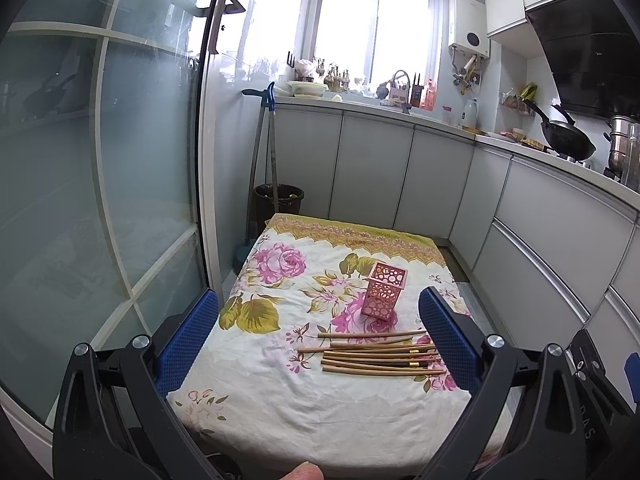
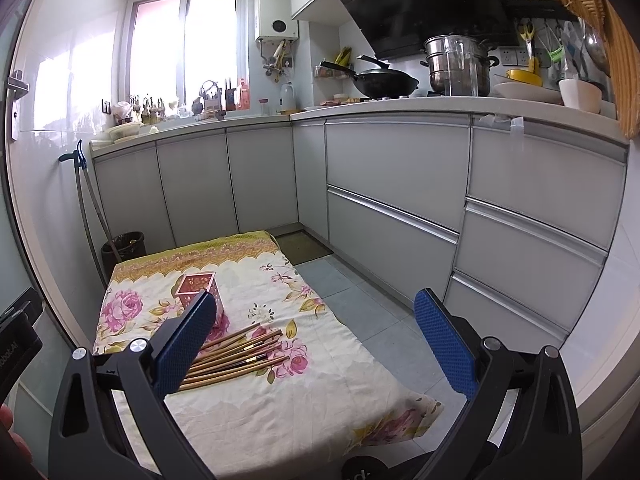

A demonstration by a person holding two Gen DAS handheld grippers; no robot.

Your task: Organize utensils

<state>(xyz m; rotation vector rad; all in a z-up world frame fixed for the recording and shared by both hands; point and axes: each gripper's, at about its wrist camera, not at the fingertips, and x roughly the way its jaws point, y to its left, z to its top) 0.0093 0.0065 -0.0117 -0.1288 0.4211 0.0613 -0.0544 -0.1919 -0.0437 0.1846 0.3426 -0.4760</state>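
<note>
Chopsticks (image 1: 376, 354): a loose bundle of wooden sticks, some with dark ends and gold bands, lying flat on the floral cloth (image 1: 280, 400); lower centre-right of the left wrist view, lower left of centre (image 2: 236, 354) in the right wrist view.

Holder (image 1: 383, 291): pink, square, pierced with round holes, upright on the cloth just behind the chopsticks; nothing can be seen standing in it. In the right wrist view it (image 2: 196, 286) is partly hidden behind one blue pad.

Table (image 2: 256, 420): low, fully covered by the cloth with pink roses and a yellow-green border at the far edge.

Left tool (image 1: 320, 336): pads spread wide, holding nothing, above the near part of the table.

Right tool (image 2: 316, 338): pads spread wide, holding nothing, over the table's right edge and the tiled floor (image 2: 360, 304).

Background: grey cabinets (image 2: 392, 184), wok (image 2: 384, 80), window (image 1: 376, 20).
</note>
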